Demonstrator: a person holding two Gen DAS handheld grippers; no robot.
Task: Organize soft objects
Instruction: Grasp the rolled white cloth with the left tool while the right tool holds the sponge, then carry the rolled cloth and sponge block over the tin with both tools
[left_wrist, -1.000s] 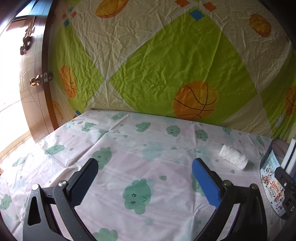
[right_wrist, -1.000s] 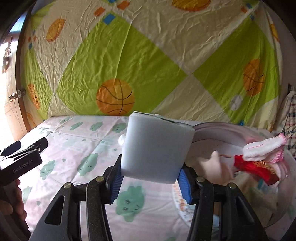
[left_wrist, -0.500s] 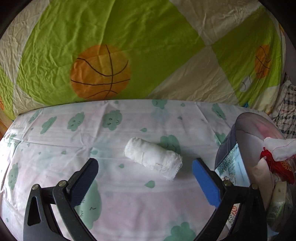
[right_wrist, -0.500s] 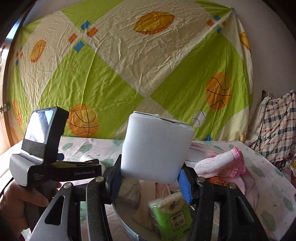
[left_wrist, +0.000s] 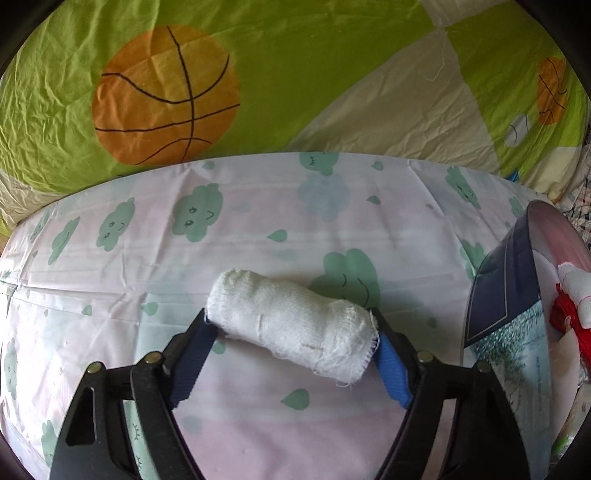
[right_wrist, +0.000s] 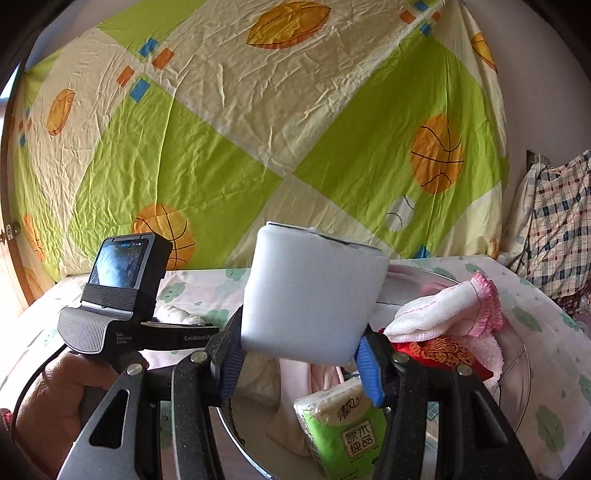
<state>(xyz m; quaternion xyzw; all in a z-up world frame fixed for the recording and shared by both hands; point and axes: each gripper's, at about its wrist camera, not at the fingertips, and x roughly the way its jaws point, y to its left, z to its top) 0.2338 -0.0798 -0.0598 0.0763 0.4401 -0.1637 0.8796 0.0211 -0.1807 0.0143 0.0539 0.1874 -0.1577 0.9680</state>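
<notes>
A white gauze roll (left_wrist: 291, 325) lies on the cloud-print sheet (left_wrist: 258, 229). My left gripper (left_wrist: 291, 354) has its blue pads against both ends of the roll, closed on it on the bed. My right gripper (right_wrist: 299, 354) is shut on a white foam block (right_wrist: 310, 291) and holds it above the round tin (right_wrist: 517, 373). The tin holds a green tissue pack (right_wrist: 343, 424), a red item (right_wrist: 439, 350) and a white-and-pink cloth (right_wrist: 454, 314). The left gripper's body (right_wrist: 122, 306) shows left of the tin.
The tin's printed wall (left_wrist: 506, 332) stands at the right of the left wrist view. A green and cream basketball-print sheet (right_wrist: 258, 129) hangs behind the bed. A plaid cloth (right_wrist: 554, 221) hangs at the far right.
My left gripper moved forward to the gauze roll and closed on it. My right gripper lifted slightly with the foam block, staying over the tin.
</notes>
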